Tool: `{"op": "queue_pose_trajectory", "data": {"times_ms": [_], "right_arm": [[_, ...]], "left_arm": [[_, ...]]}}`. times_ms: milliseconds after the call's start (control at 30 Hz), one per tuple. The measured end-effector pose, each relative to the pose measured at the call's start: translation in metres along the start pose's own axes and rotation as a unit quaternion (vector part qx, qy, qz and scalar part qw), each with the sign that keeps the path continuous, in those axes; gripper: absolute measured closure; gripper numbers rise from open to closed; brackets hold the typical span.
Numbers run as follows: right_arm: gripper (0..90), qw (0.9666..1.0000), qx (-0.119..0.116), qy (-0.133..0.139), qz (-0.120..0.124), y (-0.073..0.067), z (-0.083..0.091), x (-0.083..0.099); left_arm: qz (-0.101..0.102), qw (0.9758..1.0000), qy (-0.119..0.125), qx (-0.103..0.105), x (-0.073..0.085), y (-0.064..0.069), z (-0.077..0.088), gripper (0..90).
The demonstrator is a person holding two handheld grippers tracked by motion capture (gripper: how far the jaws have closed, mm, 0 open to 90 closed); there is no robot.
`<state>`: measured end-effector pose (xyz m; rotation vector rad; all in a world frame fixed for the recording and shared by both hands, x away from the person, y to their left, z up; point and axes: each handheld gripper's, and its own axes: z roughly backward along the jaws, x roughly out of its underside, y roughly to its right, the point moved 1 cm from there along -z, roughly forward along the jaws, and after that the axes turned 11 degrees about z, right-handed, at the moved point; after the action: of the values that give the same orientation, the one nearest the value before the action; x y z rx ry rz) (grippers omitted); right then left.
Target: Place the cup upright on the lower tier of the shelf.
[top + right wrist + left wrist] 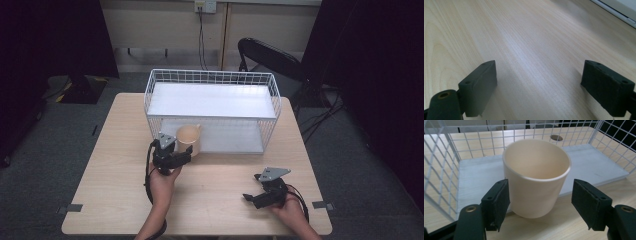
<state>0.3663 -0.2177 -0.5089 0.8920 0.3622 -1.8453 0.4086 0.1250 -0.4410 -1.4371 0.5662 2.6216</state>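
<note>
A cream cup (189,138) stands upright at the front left of the lower white board (235,139) of a white wire rack (210,76). In the left gripper view the cup (536,170) sits at the board's front edge (599,173), between my jaws. My left gripper (186,152) (540,195) is open around it: the left pad (497,203) is at the cup's wall, and the right pad (590,205) stands well apart. My right gripper (251,188) (539,75) is open and holds nothing, low over the bare wooden table (529,37) at the front right.
The rack has an upper white shelf (212,100) over the lower board, with wire walls on both sides (439,180). A black folding chair (270,54) stands behind the table. Tape marks (74,208) lie near the front corners. Bare tabletop (220,200) lies between my hands.
</note>
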Motion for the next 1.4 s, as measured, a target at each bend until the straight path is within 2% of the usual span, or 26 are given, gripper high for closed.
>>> {"op": "queue_pose_trajectory", "data": {"times_ms": [133,200,300,467,733,967,1300,1400], "right_arm": [[12.3,1.0000,0.000,0.000,0.000,0.000,0.000,0.000],[12.3,1.0000,0.000,0.000,0.000,0.000,0.000,0.000],[12.3,1.0000,0.000,0.000,0.000,0.000,0.000,0.000],[12.3,1.0000,0.000,0.000,0.000,0.000,0.000,0.000],[12.3,1.0000,0.000,0.000,0.000,0.000,0.000,0.000],[12.4,1.0000,0.001,0.000,0.000,0.000,0.000,0.000],[12.4,1.0000,0.001,0.000,-0.001,0.000,0.000,0.000],[12.4,1.0000,0.001,0.000,-0.001,0.000,0.000,0.000]], "left_arm": [[0.001,1.0000,-0.005,-0.004,0.003,0.001,-0.007,31.0],[-0.004,0.9998,-0.005,-0.017,0.004,0.001,-0.010,32.0],[0.008,0.9998,-0.009,-0.016,0.005,-0.001,-0.015,33.7],[0.015,0.9996,-0.012,-0.021,0.006,-0.002,-0.022,35.5],[0.014,0.9994,-0.012,-0.029,0.004,-0.003,-0.028,46.8],[0.023,0.9991,-0.015,-0.033,0.002,-0.006,-0.033,55.1],[0.037,0.9983,-0.021,-0.040,0.002,-0.008,-0.040,62.0],[0.034,0.9982,-0.023,-0.043,0.002,-0.008,-0.041,64.0]]}}
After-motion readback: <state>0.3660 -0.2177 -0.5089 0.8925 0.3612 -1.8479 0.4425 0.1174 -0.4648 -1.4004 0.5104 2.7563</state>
